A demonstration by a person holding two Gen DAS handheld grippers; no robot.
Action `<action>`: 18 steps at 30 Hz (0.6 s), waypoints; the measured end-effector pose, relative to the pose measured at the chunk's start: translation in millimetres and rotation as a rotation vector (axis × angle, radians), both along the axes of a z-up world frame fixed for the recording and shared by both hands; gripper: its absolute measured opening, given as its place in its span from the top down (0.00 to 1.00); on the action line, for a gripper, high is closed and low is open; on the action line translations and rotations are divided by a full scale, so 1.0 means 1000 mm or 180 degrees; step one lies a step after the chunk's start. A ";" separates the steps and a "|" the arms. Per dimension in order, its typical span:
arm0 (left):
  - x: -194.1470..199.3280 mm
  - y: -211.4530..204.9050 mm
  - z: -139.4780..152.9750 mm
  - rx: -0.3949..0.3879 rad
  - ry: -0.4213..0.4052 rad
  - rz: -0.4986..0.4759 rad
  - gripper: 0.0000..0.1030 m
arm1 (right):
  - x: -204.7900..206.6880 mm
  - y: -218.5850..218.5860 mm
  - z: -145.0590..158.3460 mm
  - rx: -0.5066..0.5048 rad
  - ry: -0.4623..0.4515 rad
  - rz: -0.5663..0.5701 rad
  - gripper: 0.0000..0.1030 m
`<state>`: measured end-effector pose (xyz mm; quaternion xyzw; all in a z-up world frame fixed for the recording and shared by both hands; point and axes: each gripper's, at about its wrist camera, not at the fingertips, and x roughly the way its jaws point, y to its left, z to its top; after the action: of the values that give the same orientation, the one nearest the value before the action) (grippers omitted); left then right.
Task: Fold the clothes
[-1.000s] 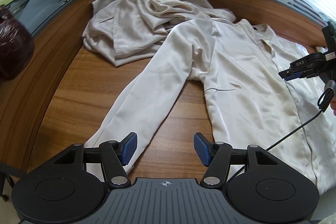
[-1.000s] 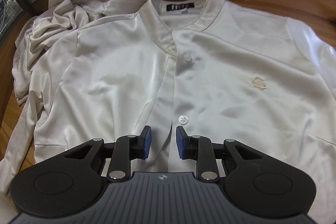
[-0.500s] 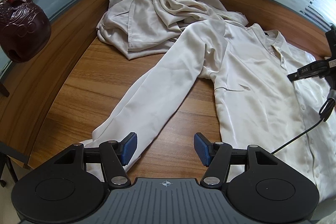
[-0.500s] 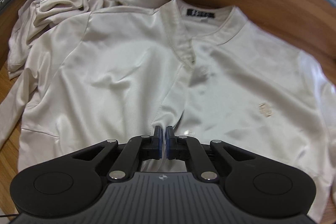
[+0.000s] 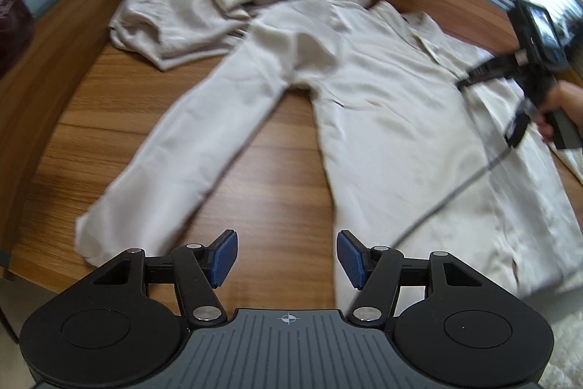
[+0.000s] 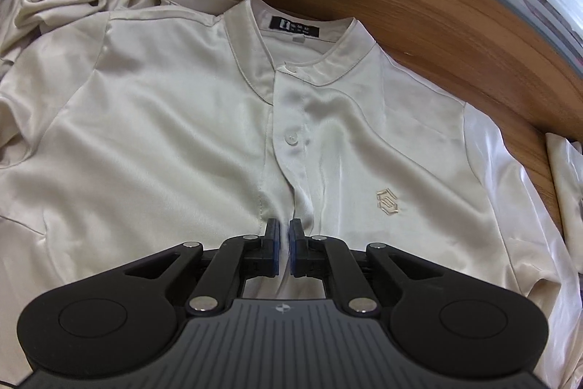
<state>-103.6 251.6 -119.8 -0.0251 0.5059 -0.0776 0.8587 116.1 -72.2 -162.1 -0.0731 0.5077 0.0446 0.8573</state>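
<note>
Shirt (image 6: 175, 148) spread flat: our right gripper (image 6: 285, 252) pinches its button strip, left gripper (image 5: 287, 259) wide; we'd tug gently, evenly.

Shirt (image 5: 400, 119) motion-blurred, its right sleeve cut off; perhaps fabric between right jaws.

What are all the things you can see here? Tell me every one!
Shirt: one, cream, spread flat on the table, collar to the far side, one sleeve stretched out.
Crumpled clothes: one heap, cream, beyond the shirt's shoulder.
Table: one, brown wood, under everything.
Cable: one, dark, trailing across the shirt.
Left gripper: one, black with blue pads, open, above bare table beside the sleeve.
Right gripper: one, black, pinched on the shirt's button strip.
Hand: one, holding the right gripper's handle.
</note>
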 end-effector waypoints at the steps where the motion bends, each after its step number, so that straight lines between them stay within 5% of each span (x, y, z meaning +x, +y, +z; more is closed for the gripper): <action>1: -0.002 -0.002 -0.001 0.0009 -0.0005 -0.0048 0.38 | -0.004 0.001 0.005 0.0057 -0.0019 0.0005 0.90; 4: -0.008 -0.006 -0.005 0.0027 -0.0028 -0.0173 0.38 | -0.020 0.002 0.021 0.0229 -0.0067 0.0020 0.78; 10: -0.010 -0.001 -0.010 -0.0012 -0.0041 -0.0331 0.38 | -0.068 -0.003 0.046 0.0586 -0.0043 0.0006 0.74; 18: -0.008 0.013 -0.016 0.0077 -0.0051 -0.0577 0.38 | -0.146 -0.003 0.027 0.0766 0.0223 -0.0261 0.72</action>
<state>-111.5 264.6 -135.5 0.0319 0.5001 -0.1491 0.8525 -29.6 -75.3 -134.6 0.0527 0.5309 0.0726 0.8427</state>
